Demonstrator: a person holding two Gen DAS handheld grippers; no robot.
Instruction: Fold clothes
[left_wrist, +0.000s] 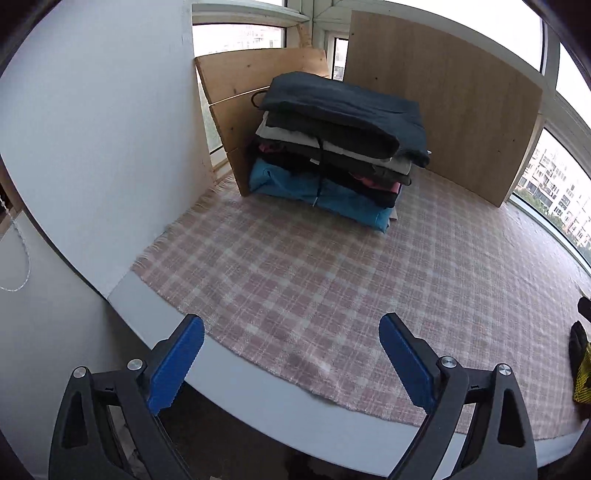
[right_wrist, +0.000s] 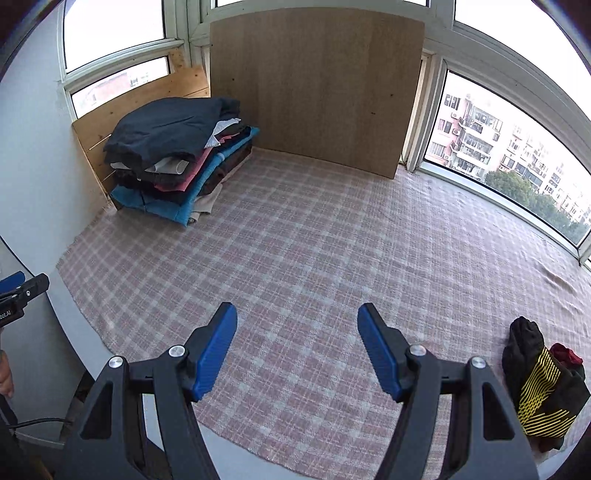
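Both grippers hang over the near edge of the desk (right_wrist: 88, 343), a white slab covered almost wholly by a woven cloth (right_wrist: 314, 251) in pink and pale check, fuzzy in texture, with a frayed fringe along its left edge. The left gripper (left_wrist: 291, 363) has its jaws wide apart, the ribbed blue pads facing each other with nothing between them, only the cloth's near hem and the bare white rim below. The right gripper (right_wrist: 297, 350) also stands with jaws spread, nothing in them, poised above the check cloth a little further in from the near edge.

In the far left corner sits a stack of folded clothes (right_wrist: 177, 155): a dark navy piece draped on top, soft and rounded at the fold, then grey, white and pink layers, and a bright blue garment at the bottom. The stack leans against a raw plywood panel (left_wrist: 236, 99) on its left, and a taller, smooth wood-grain board (right_wrist: 317, 85) stands upright along the far edge just beside it.

Near the right end of the near edge lies a crumpled dark garment (right_wrist: 539, 387) printed with yellow stripes, something red tucked by it. It lies to the right of the right gripper, apart from the jaws. Windows wrap the room behind.
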